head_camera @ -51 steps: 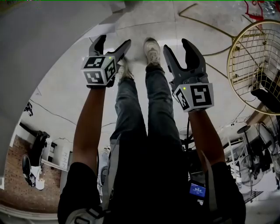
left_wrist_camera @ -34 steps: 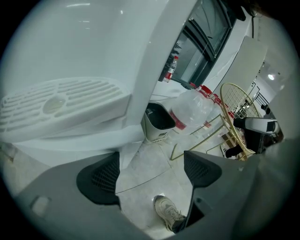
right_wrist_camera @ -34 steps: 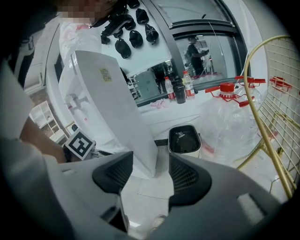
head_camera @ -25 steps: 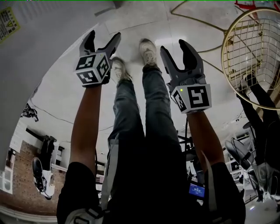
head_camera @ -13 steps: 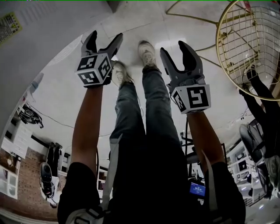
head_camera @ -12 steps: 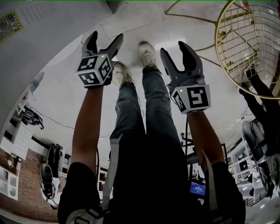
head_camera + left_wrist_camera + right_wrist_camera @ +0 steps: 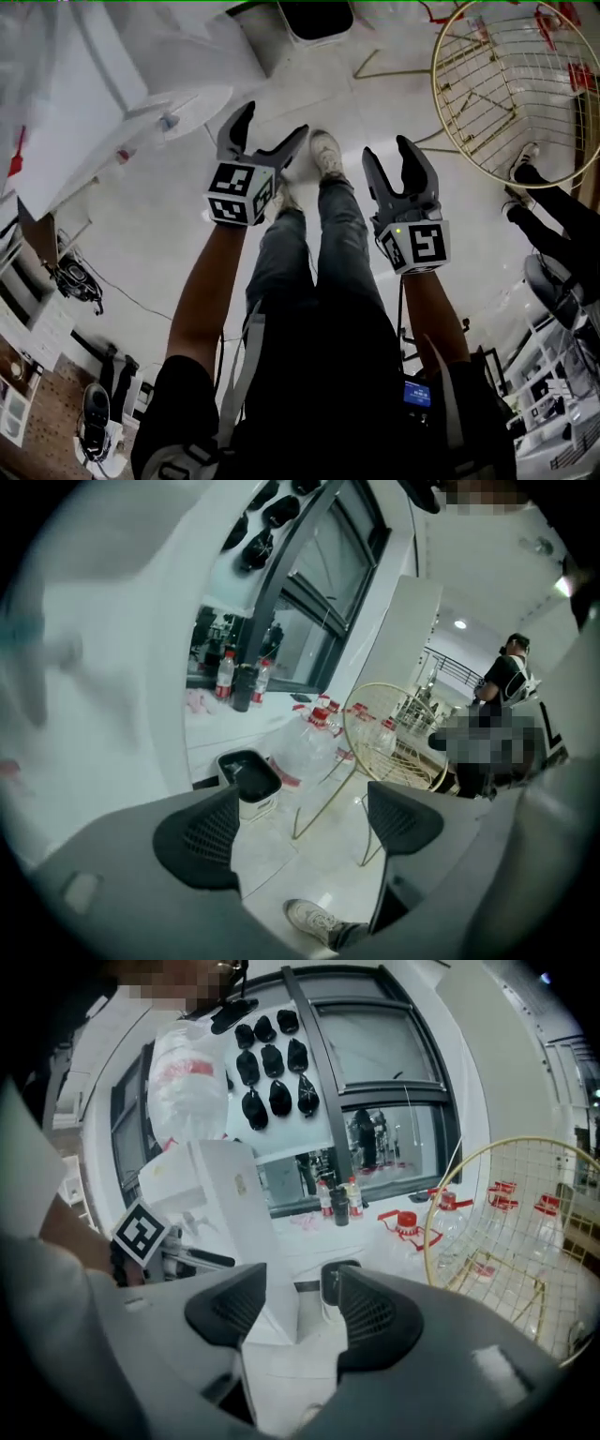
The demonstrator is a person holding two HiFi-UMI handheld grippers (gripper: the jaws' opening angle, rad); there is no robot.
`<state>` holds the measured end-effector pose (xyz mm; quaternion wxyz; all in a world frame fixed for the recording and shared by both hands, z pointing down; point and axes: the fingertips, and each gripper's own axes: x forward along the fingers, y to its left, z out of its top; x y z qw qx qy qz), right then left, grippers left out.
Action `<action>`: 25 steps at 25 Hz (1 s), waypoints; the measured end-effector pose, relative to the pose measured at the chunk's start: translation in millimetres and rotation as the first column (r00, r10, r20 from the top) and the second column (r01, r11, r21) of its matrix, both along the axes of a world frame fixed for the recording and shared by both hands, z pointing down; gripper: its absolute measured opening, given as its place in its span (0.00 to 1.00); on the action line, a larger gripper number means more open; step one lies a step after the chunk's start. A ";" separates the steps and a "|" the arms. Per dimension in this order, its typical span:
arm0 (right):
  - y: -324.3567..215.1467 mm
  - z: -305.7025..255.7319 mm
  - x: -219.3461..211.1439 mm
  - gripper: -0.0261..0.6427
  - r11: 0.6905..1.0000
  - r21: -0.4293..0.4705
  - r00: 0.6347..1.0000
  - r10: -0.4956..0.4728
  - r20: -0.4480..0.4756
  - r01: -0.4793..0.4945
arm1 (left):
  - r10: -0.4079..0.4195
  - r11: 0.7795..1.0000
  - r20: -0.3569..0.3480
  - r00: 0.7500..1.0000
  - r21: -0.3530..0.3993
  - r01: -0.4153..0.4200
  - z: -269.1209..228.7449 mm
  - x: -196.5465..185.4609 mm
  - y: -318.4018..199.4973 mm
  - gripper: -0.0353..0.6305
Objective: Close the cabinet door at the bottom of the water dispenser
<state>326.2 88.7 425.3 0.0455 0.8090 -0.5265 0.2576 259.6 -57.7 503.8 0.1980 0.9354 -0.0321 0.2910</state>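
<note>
Head view, tongs: my left gripper (image 7: 274, 120) and right gripper (image 7: 388, 148) are both held out in front of me, jaws apart, nothing in either.
Head view, dispenser: the water dispenser (image 7: 84, 103) is the white body up and to my left, beyond the left gripper and apart from it. Its foot is too foreshortened here to make out the door.
Head view, surroundings: a gold wire chair (image 7: 506, 94) stands off to my right, and a black-lined tub (image 7: 316, 17) sits on the floor past my shoe (image 7: 328, 155).
Left gripper view, tongs: the left gripper (image 7: 300, 827) stands wide open, with only floor, the tub (image 7: 246, 775) and the chair (image 7: 394, 733) beyond it. It is aimed past the dispenser.
Right gripper view, tongs: the right gripper (image 7: 295, 1312) is parted and empty.
Right gripper view, door: the dispenser (image 7: 225, 1194), with its bottle (image 7: 187, 1077) on top, faces this gripper. I take the white panel low between the jaws for the cabinet door (image 7: 272, 1363), but I cannot tell whether it is ajar or shut.
Step in hand: approach, as I judge it; neither gripper touches the dispenser.
Doing it well: I would crouch, lay one jaw flat on the door's free edge and push steadily toward the hinge side, keeping the other gripper away from the taps.
</note>
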 end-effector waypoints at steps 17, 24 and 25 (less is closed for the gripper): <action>-30.0 -249.3 -56.1 0.34 0.950 0.259 0.976 -0.135 -0.172 0.177 | 0.051 0.984 -0.291 0.955 0.177 0.002 -297.2 -27.1 -10.0 0.63; -55.7 -302.8 -73.6 0.34 0.904 0.327 0.949 -0.199 -0.246 0.274 | 0.051 0.955 -0.358 0.932 0.291 0.059 -372.1 -70.0 -15.4 0.50; -60.2 -306.5 -76.1 0.34 0.897 0.335 0.946 -0.212 -0.246 0.288 | 0.042 0.951 -0.366 0.930 0.300 0.075 -379.9 -77.0 -18.3 0.48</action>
